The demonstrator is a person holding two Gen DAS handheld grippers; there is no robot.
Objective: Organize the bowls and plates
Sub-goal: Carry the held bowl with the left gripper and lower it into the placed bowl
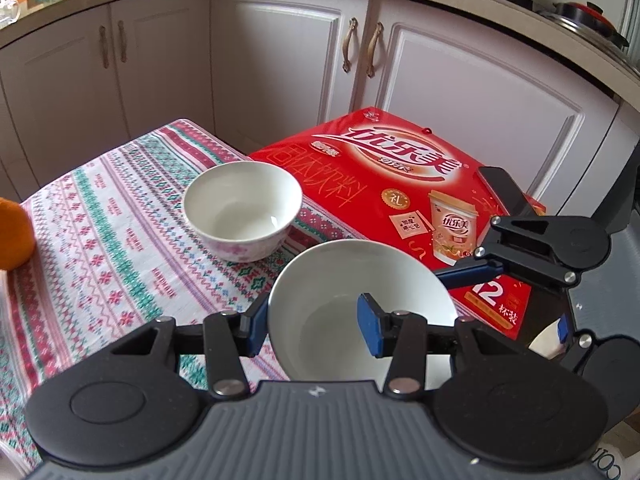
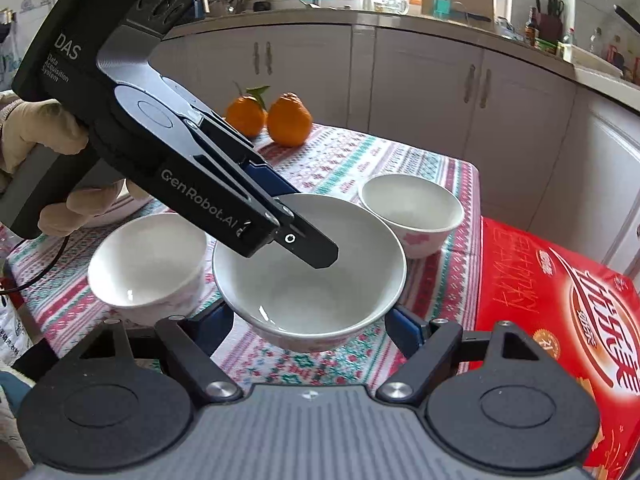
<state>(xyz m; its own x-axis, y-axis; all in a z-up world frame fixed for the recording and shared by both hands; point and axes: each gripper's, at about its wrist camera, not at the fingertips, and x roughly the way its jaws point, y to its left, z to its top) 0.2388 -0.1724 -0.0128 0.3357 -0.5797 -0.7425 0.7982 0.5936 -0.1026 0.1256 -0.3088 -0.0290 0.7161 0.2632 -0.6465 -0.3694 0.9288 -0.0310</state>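
Observation:
Three white bowls with pink flower prints are on the patterned tablecloth. My left gripper (image 1: 314, 326) is shut on the rim of the middle bowl (image 1: 360, 304), one finger inside, one outside; it also shows in the right wrist view (image 2: 308, 264). My right gripper (image 2: 308, 326) is open, its blue pads either side of that bowl's base, low near the cloth. A second bowl (image 1: 242, 210) stands farther back, seen in the right wrist view (image 2: 412, 212) to the right. A third bowl (image 2: 146, 264) stands left of the held one.
A red drink box (image 1: 400, 184) lies at the table's right side (image 2: 560, 312). Two oranges (image 2: 288, 120) sit at the far edge of the tablecloth (image 2: 400, 160). White cabinets (image 1: 280, 60) and a cluttered counter stand beyond.

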